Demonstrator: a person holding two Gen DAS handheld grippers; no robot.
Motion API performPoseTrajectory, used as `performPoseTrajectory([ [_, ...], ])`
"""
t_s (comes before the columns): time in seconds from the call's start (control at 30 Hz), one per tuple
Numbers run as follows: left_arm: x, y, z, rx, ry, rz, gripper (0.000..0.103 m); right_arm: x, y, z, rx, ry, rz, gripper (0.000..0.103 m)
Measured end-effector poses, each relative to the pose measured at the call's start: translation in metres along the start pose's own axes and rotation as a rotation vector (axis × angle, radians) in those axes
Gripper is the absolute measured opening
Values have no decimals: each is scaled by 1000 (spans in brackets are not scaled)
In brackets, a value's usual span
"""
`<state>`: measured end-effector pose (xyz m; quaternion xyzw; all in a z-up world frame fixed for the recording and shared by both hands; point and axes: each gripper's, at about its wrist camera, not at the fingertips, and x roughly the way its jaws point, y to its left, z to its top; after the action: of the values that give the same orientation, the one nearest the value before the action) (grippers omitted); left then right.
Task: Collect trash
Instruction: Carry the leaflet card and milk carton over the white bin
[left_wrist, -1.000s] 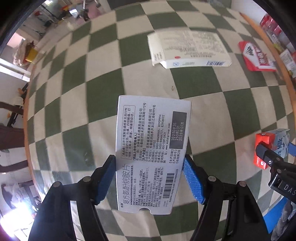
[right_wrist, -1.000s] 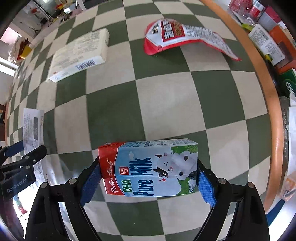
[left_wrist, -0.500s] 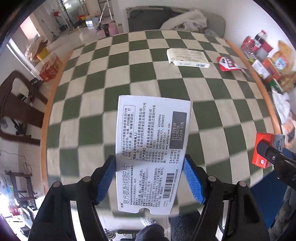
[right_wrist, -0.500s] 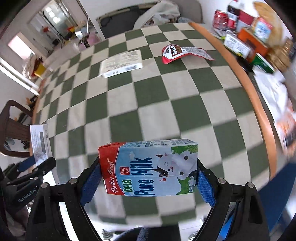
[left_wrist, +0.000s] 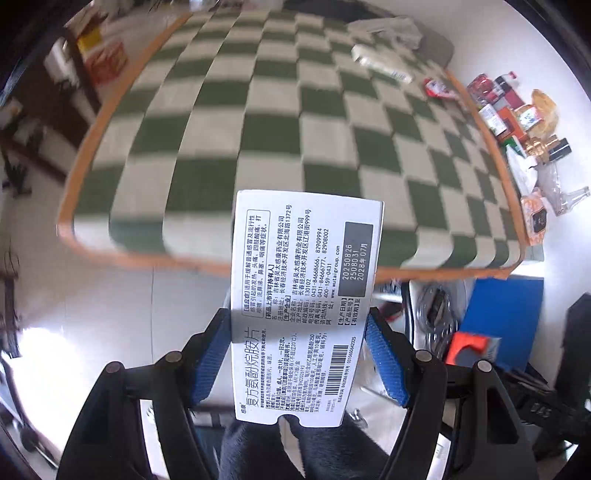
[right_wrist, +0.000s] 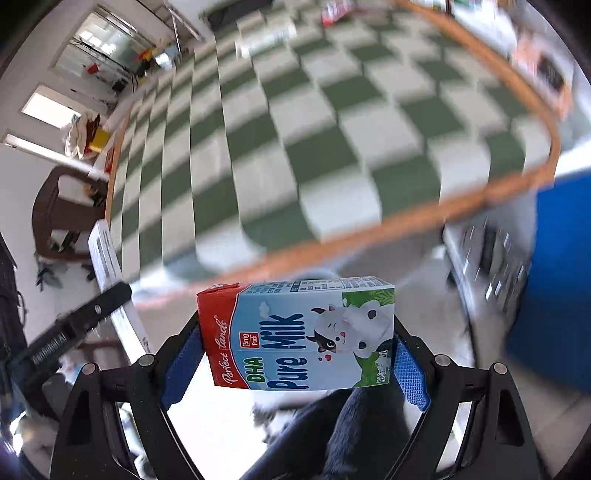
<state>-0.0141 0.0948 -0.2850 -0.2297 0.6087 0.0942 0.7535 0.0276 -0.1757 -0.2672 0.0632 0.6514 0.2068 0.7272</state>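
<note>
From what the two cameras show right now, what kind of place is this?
Probably a lived-in home room, a dining area perhaps. A table with a green-and-white checked cloth fills the view, packaged food and bottles are piled beside it, and a dark wooden chair stands by the table's far side.

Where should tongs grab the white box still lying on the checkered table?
Take the white box across its two long edges, coming straight down from above. It lies flat on the checkered table, so its thin sides are the only faces the pads can close on. The view is blurred, so its exact angle is unclear; line up with the long axis first.
</note>
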Motion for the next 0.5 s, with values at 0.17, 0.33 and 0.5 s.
performPoseTrajectory([
  [0.17, 52, 28, -43, -100, 82, 3, 70, 58, -30, -35, 35, 127, 37, 91],
  [0.33, 156, 57, -81, -191, 197, 9, 70, 158, -79, -49, 163, 245, 110, 91],
  [0.5, 265, 88, -94, -274, 262, -38, 70, 262, -125, -50, 288, 298, 141, 91],
])
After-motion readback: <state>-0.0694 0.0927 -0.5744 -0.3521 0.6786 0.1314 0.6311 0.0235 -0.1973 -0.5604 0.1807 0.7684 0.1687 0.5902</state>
